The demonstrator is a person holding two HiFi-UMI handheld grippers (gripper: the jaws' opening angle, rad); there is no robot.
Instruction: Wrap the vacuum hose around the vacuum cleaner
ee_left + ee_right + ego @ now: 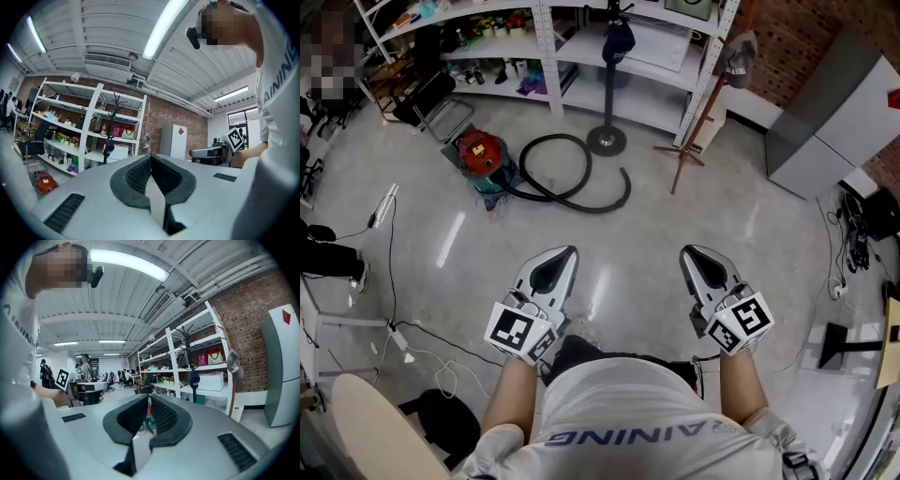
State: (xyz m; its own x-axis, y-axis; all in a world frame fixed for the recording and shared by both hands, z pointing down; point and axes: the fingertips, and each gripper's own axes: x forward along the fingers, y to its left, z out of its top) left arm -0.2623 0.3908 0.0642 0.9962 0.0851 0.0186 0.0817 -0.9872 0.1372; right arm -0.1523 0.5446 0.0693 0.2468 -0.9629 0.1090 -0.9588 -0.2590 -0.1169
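left gripper has its jaws pressed together, the dark pads meeting at the tips with nothing between them. the right gripper is closed the same way, also empty. both are held side by side over the near part of the floor, pointing toward its far edge and well apart from the task's things. each carries its marker cube at the rear end, above the person's forearms.

the floor is pale and glossy. along its far edge stands a white rack, its shelves full of small goods. at the far right corner a grey cabinet stands against a brick wall.

the black hose lies near the far edge, in front of the rack. it leaves the vacuum, makes one loose loop and ends in an open curve to the right, all of it flat on the floor. the vacuum is a red drum at the loop's left, and the hose meets it only at its joint. a black chair stands just behind it, toward the rack. a black coat stand rests on its round base just beyond the loop, and a wooden stand is just right of that. a thin cable trails along the floor's left edge.
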